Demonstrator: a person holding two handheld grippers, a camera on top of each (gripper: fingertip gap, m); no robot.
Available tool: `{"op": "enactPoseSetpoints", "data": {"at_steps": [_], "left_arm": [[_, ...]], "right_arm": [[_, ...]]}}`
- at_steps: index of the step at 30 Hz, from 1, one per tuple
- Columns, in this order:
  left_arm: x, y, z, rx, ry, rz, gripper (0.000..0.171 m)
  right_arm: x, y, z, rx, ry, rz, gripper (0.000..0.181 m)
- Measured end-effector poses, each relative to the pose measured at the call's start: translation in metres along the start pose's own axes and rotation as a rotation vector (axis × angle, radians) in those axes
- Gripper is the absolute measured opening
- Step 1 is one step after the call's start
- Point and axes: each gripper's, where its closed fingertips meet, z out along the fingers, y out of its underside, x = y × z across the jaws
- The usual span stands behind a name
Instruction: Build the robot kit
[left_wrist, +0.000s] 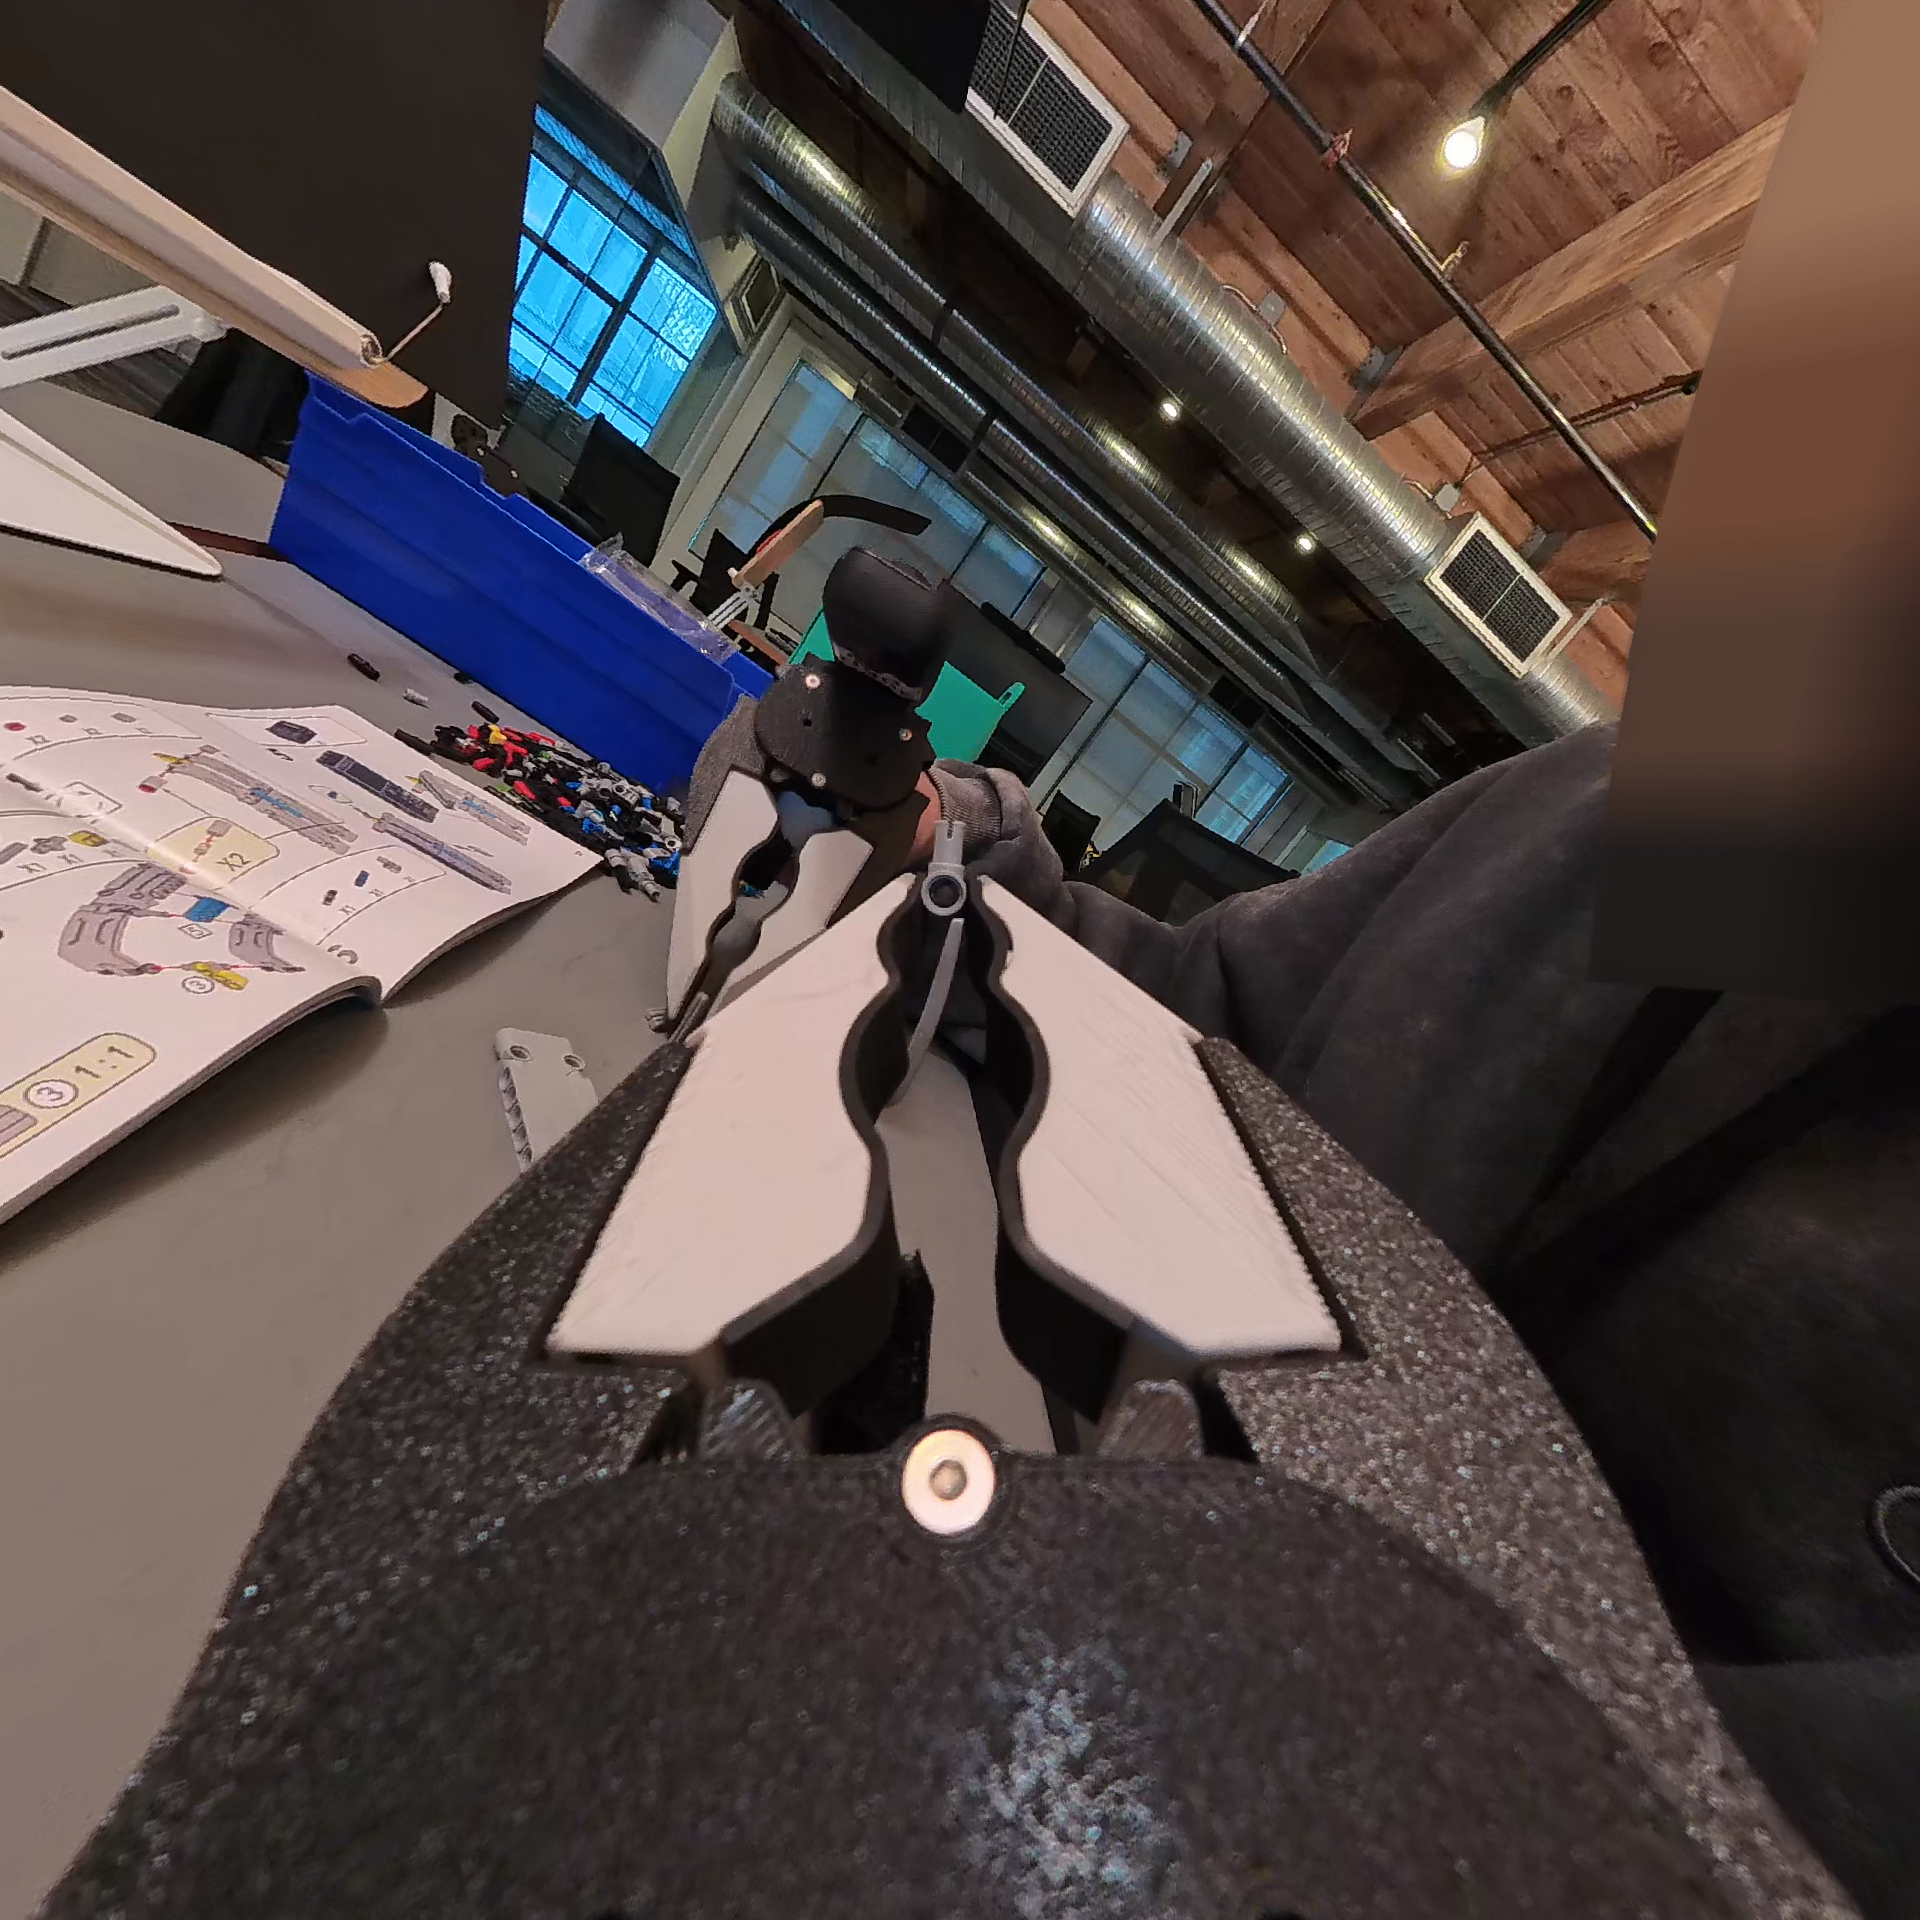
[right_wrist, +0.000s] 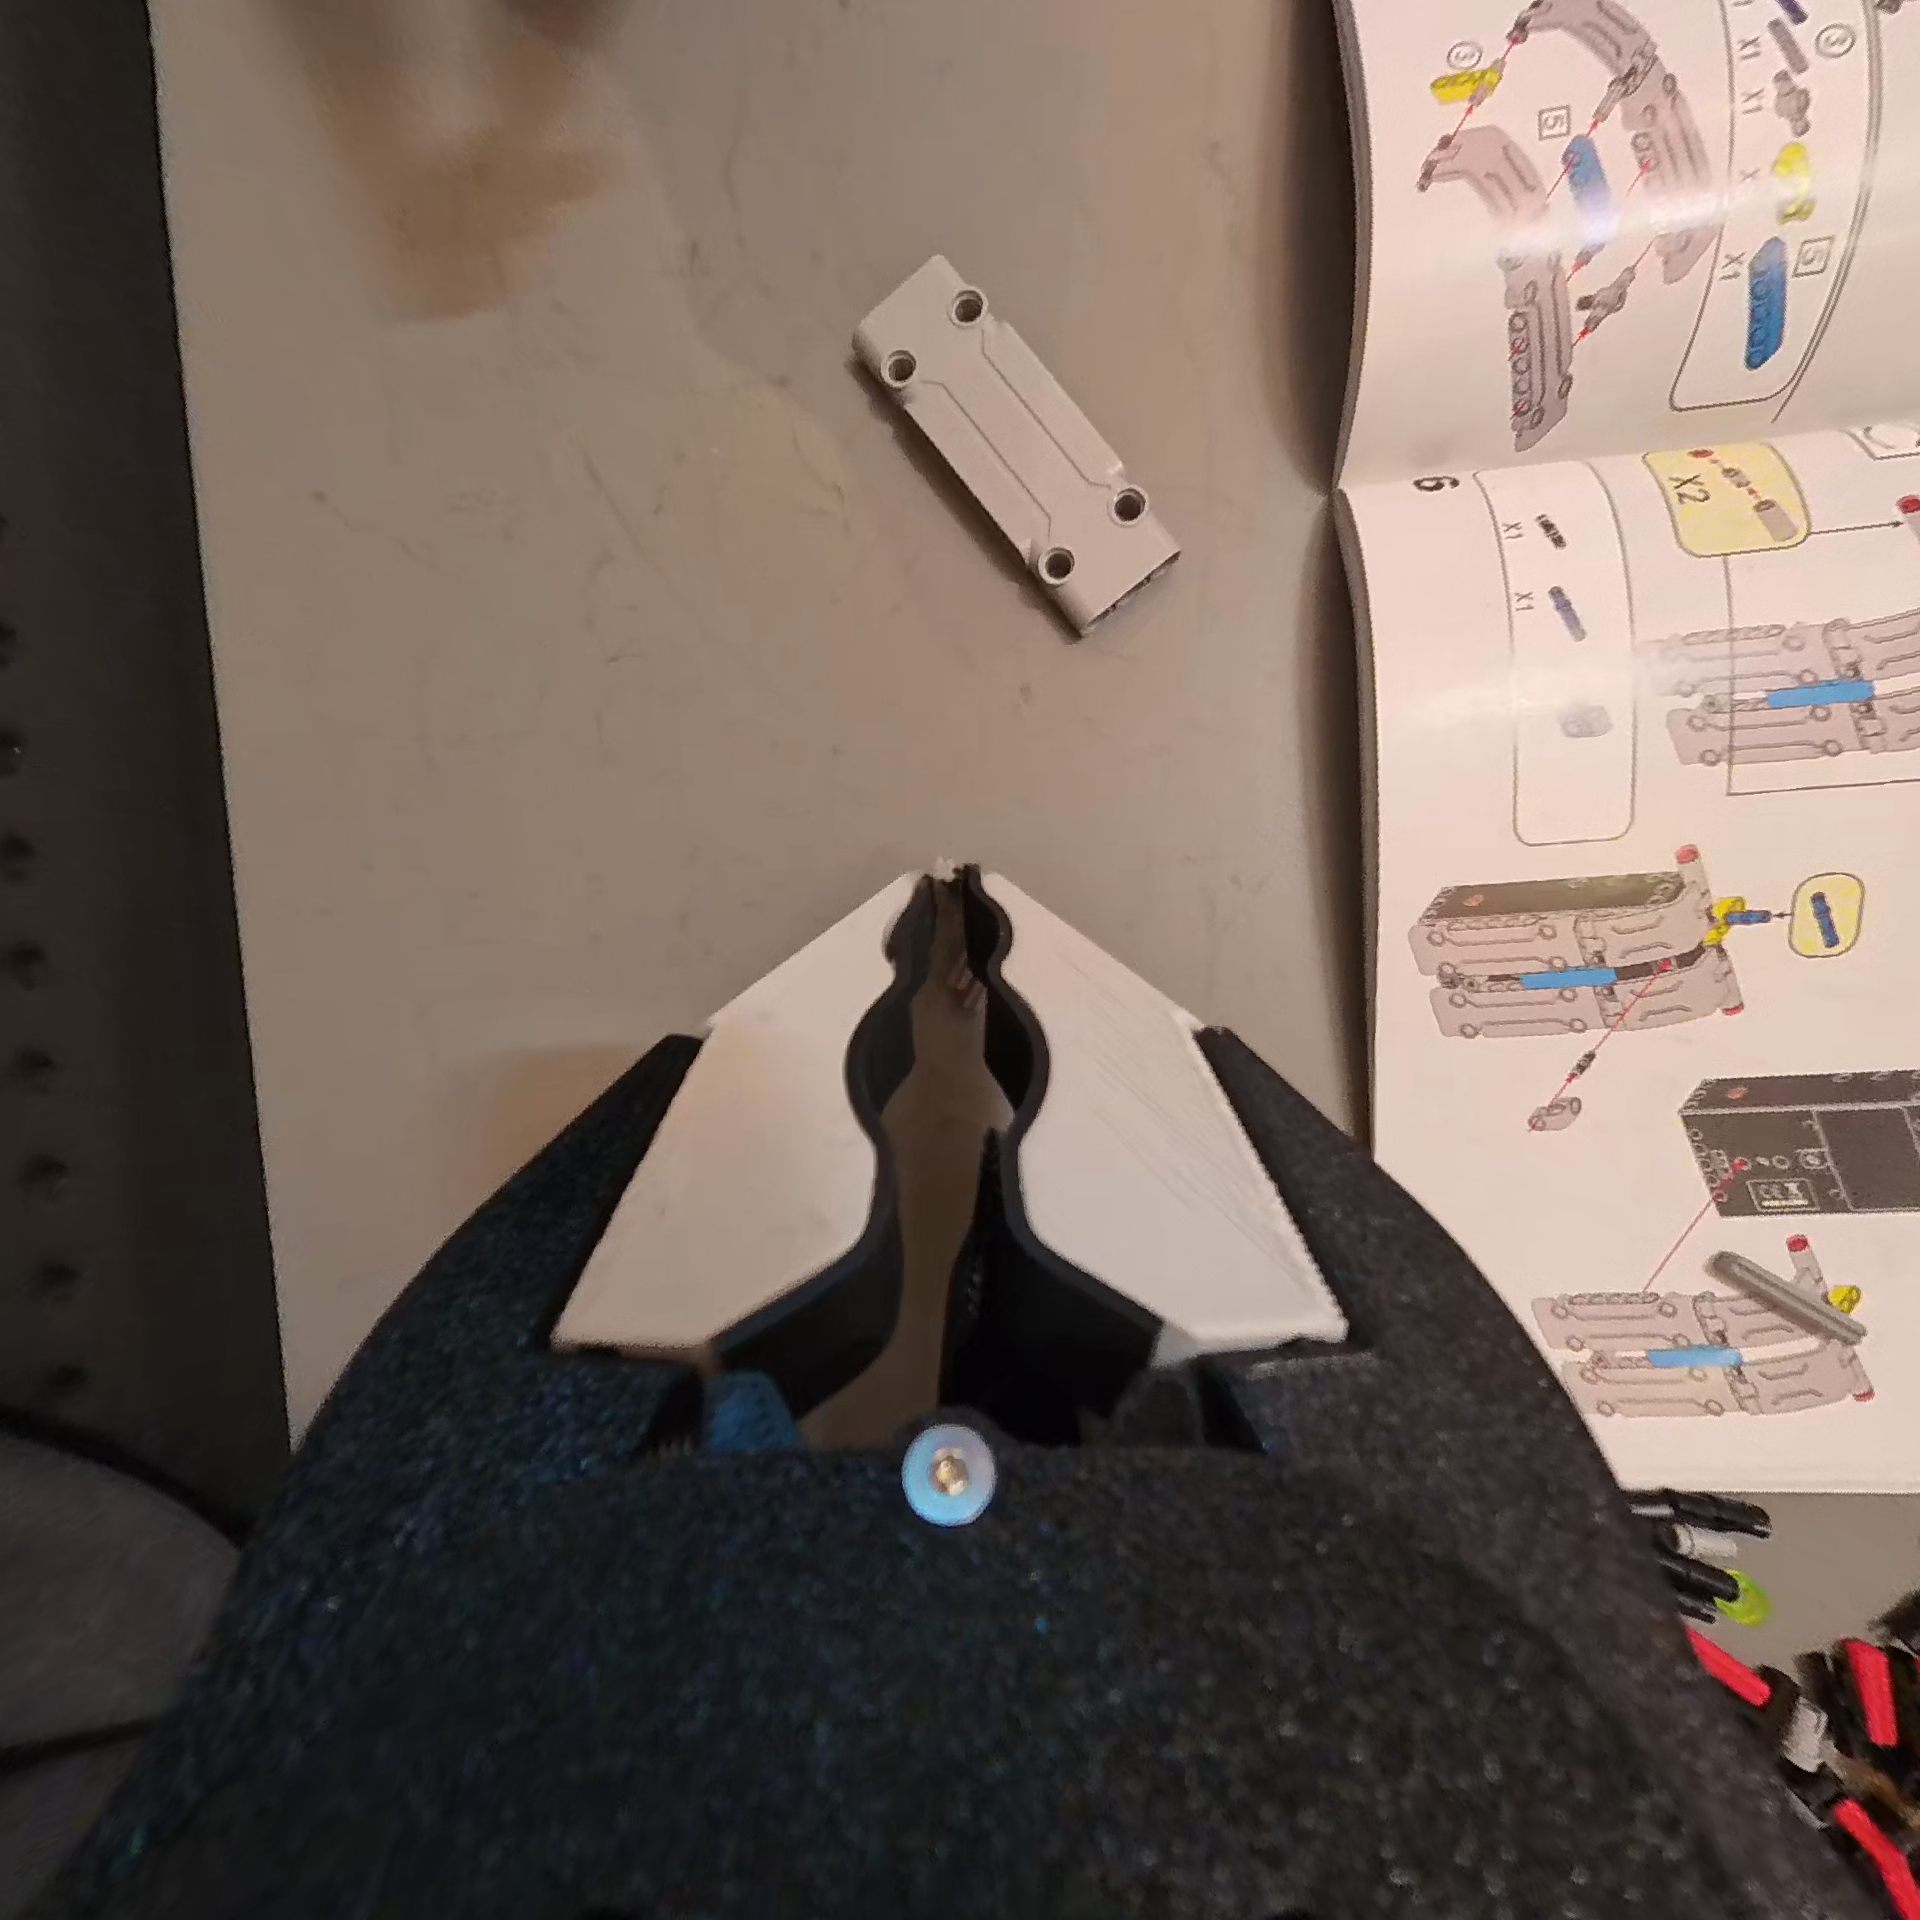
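Note:
My left gripper (left_wrist: 940, 896) is lifted off the table and shut on a thin grey part (left_wrist: 943, 888) with a round hole at its end and a curved stem running back between the fingers. My right gripper (right_wrist: 951, 878) points down at the grey table (right_wrist: 582, 644) and is shut on a small grey pin (right_wrist: 962, 977) pinched at its tips. It also shows in the left wrist view (left_wrist: 675, 1023), just beyond my left gripper. A flat grey panel with four holes (right_wrist: 1013, 442) lies on the table ahead of the right gripper, apart from it; it also shows in the left wrist view (left_wrist: 540, 1081).
An open instruction booklet (right_wrist: 1621, 727) lies right of the panel, with a grey axle (right_wrist: 1787, 1299) on it. A pile of small coloured parts (left_wrist: 561, 769) sits beyond the booklet, beside a blue bin (left_wrist: 468, 561). A person's dark sleeve (left_wrist: 1455, 987) is on the right. One gripper's finger ends stand about 20 cm off the other's.

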Motion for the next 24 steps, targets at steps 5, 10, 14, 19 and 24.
{"op": "enactPoseSetpoints", "data": {"at_steps": [5,10,14,19,24], "left_arm": [[0.0,0.0,0.0,0.0,0.0,0.0,0.006],[0.0,0.0,0.0,-0.001,0.001,0.0,0.006],[0.0,0.001,0.001,-0.002,0.003,-0.001,0.005],[0.001,0.002,0.001,-0.007,0.005,-0.003,0.006],[0.001,0.003,0.004,-0.005,0.012,-0.016,0.005]], "right_arm": [[-0.001,0.001,0.003,-0.016,-0.009,0.008,0.008],[-0.001,0.0,0.004,-0.011,-0.014,0.019,0.011],[0.001,-0.002,0.004,0.004,-0.008,0.024,0.003],[0.004,-0.023,-0.008,0.146,0.006,0.009,0.003],[-0.01,-0.095,-0.049,0.625,-0.039,-0.028,0.003]]}}
